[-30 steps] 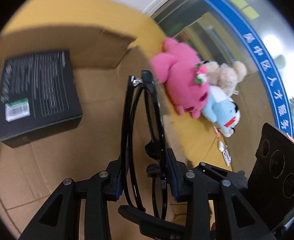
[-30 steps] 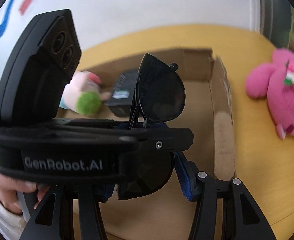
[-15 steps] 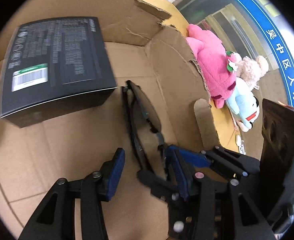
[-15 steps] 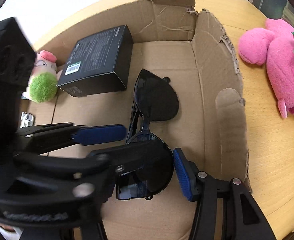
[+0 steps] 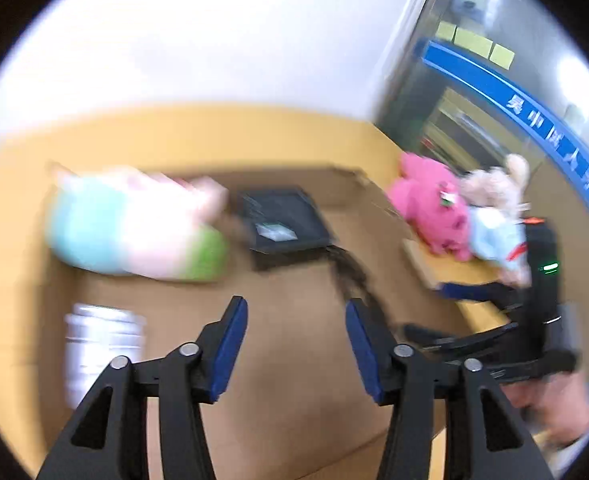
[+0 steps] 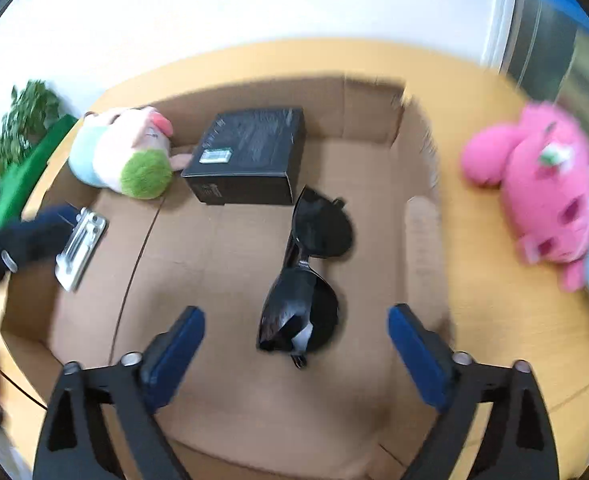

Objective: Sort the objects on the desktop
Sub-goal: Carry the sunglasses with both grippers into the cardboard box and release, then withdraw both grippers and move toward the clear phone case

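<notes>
sunglasses (image 6: 306,276) | black, folded (lenses dark) | lying in cardboard box (image 6: 418,224), beside black carton (image 6: 250,156)

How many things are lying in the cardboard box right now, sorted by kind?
Sunglasses: 1
Black box: 1
Plush toy with green hair: 1
Silver metal clip: 1
Total: 4

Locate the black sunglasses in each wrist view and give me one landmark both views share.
Left wrist: sunglasses are a blurred dark streak right of centre, running from the black box down behind the right finger of the left gripper.
Right wrist: sunglasses lie at centre on the cardboard box floor, ahead of the open right gripper.
Shared landmark: the black box, just beyond the sunglasses in both views.
</notes>
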A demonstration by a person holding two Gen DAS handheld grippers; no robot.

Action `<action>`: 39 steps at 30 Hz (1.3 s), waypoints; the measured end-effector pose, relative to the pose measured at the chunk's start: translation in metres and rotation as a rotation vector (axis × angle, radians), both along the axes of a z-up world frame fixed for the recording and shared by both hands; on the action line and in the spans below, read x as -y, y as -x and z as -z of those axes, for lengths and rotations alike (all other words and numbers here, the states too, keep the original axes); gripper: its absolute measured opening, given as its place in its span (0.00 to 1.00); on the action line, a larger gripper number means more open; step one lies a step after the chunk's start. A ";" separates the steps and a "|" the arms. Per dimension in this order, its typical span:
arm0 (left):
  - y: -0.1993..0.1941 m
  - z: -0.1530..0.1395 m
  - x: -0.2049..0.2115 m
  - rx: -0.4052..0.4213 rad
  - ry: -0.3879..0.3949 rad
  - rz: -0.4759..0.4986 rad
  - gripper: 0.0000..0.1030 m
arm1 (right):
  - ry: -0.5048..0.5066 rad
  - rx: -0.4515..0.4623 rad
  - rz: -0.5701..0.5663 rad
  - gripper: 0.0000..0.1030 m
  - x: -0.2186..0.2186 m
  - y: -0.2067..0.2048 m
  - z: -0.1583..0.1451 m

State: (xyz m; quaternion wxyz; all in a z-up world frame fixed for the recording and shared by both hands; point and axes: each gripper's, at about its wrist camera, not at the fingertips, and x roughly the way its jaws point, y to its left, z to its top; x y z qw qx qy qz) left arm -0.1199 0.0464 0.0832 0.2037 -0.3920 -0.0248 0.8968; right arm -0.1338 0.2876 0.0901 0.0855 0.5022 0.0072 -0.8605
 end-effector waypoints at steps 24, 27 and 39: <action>-0.194 -0.043 0.049 -0.404 0.018 -0.265 0.79 | -0.028 -0.519 0.046 1.00 0.053 -0.197 -0.087; -0.197 -0.041 0.045 -0.388 0.027 -0.241 0.79 | -0.029 -0.521 0.050 1.00 0.052 -0.197 -0.085; -0.188 -0.035 0.043 -0.372 0.036 -0.249 0.79 | -0.031 -0.485 0.040 1.00 0.060 -0.187 -0.071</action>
